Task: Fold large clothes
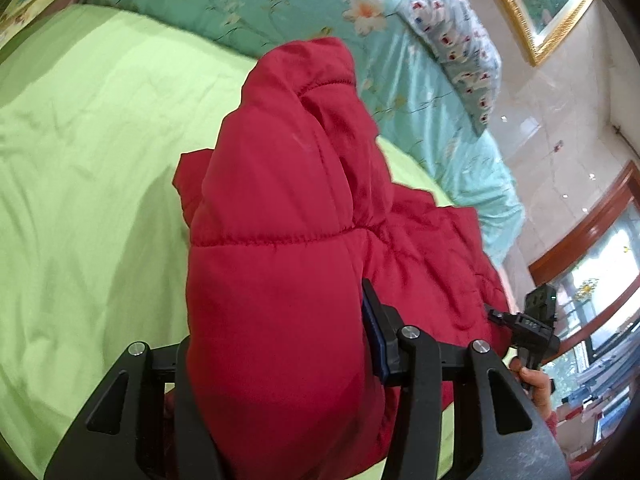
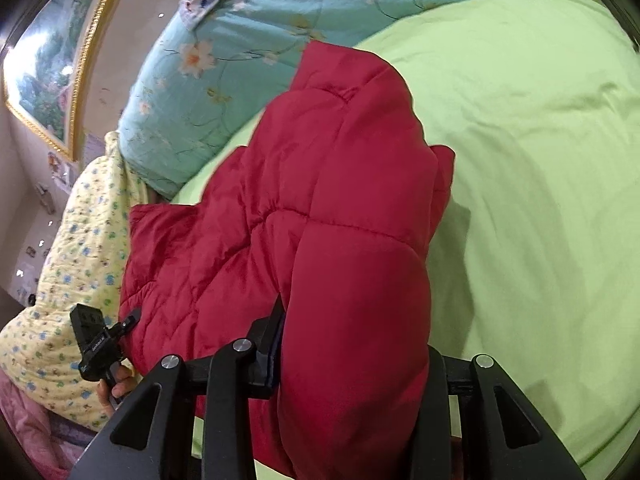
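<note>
I see both grippers, left gripper (image 1: 280, 360) and right gripper (image 2: 356, 360), clamped on red jacket (image 1: 280, 208); its bulk stretches ahead toward bed (image 1: 80, 160) head edge.

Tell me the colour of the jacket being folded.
Solid red, quilted; the jacket shows best in the left wrist view.

Both views bright, evenly daylit. Window (image 1: 600, 292) at right in left view overexposed. Soft shadows on lime green cotton bedsheet (image 2: 540, 168). Heavy fisheye bending, dark corner vignetting; slight overall softness.
</note>
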Demonstrator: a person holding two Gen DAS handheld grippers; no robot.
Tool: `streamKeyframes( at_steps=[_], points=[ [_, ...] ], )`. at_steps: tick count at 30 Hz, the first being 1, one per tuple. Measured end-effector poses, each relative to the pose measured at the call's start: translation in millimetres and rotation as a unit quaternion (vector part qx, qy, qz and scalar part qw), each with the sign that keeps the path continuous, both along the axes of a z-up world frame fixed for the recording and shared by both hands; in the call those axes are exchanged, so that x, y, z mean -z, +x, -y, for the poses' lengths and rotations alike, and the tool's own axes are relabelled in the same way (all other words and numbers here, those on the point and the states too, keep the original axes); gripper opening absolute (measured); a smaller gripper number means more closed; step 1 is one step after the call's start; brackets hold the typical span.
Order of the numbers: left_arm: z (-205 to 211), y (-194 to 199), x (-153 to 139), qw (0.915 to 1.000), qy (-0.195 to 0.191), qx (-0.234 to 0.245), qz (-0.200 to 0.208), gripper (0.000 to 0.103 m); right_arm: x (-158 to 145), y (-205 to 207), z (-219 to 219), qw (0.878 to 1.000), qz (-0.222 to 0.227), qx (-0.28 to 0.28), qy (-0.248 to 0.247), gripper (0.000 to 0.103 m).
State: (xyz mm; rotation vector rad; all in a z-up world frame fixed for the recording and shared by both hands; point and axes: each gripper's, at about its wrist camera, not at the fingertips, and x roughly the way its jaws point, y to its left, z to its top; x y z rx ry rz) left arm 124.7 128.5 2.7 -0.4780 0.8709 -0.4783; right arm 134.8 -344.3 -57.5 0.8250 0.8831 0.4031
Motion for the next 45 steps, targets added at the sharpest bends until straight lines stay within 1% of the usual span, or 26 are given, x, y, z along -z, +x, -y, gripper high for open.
streamKeyframes(
  at_steps=[2,5,9,12,17,20,23,24,25,28,33,35,36,38,39,41,45],
  points=[
    [-0.1,1.9,9.4,0.9999,0.006,-0.007,-0.007,0.046,5.8,1.0,0.3,1.000,-0.005,0.008,0.000,0.042],
    [-2.7,3.6,21.8,0.9998,0.000,-0.016,-0.013,0.048,10.8,-0.3,0.6,1.000,-0.006,0.014,-0.005,0.047],
    [-5.1,2.8,28.0,0.9997,0.001,-0.021,-0.015,0.051,13.1,-1.4,-1.0,1.000,-0.009,0.018,-0.023,0.054],
    [-6.7,2.7,29.5,0.9996,0.003,-0.024,-0.015,0.053,13.7,-3.2,-1.6,0.999,-0.011,0.021,-0.029,0.055],
    [-6.7,2.5,31.2,0.9993,0.007,-0.033,-0.018,0.056,15.6,-2.3,-1.1,0.999,-0.015,0.022,-0.023,0.057],
    [-5.4,1.5,33.1,0.9989,0.019,-0.040,-0.017,0.060,19.6,-1.6,0.3,0.999,-0.022,0.024,-0.022,0.061],
    [-3.4,3.8,34.5,0.9976,0.037,-0.053,-0.023,0.070,22.5,0.2,0.6,0.999,-0.027,0.027,-0.024,0.065],
    [-2.9,3.8,34.6,0.9971,0.043,-0.058,-0.024,0.076,23.2,0.5,0.6,0.999,-0.029,0.028,-0.026,0.066],
    [-1.9,3.3,34.1,0.9961,0.054,-0.065,-0.024,0.081,23.8,0.0,0.6,0.999,-0.031,0.029,-0.027,0.069],
    [-0.2,-2.2,29.5,0.9935,0.074,-0.084,-0.022,0.087,26.3,-1.9,2.8,0.998,-0.037,0.035,-0.026,0.075],
    [-5.2,-19.6,14.6,0.9882,0.090,-0.123,-0.014,0.087,27.0,-6.7,5.7,0.998,-0.039,0.048,-0.032,0.083],
    [-7.1,-26.3,7.5,0.9847,0.105,-0.139,-0.005,0.087,25.3,-8.9,6.6,0.997,-0.033,0.056,-0.041,0.085],
    [-8.4,-30.1,3.5,0.9822,0.115,-0.149,0.000,0.088,23.6,-10.5,6.7,0.997,-0.030,0.061,-0.048,0.085],
    [-12.2,-37.5,-3.6,0.9720,0.149,-0.181,0.008,0.088,20.6,-14.2,8.5,0.995,-0.022,0.073,-0.058,0.085],
    [-13.0,-39.5,-6.4,0.9681,0.161,-0.192,0.011,0.088,19.1,-16.4,9.7,0.995,-0.019,0.081,-0.062,0.085],
    [-16.0,-43.0,-8.6,0.9669,0.164,-0.195,0.013,0.088,16.8,-19.7,12.0,0.993,-0.011,0.094,-0.064,0.085],
    [-13.8,-50.8,-11.4,0.9676,0.169,-0.187,0.016,0.088,11.6,-27.3,16.2,0.991,0.007,0.119,-0.068,0.086]
  ],
)
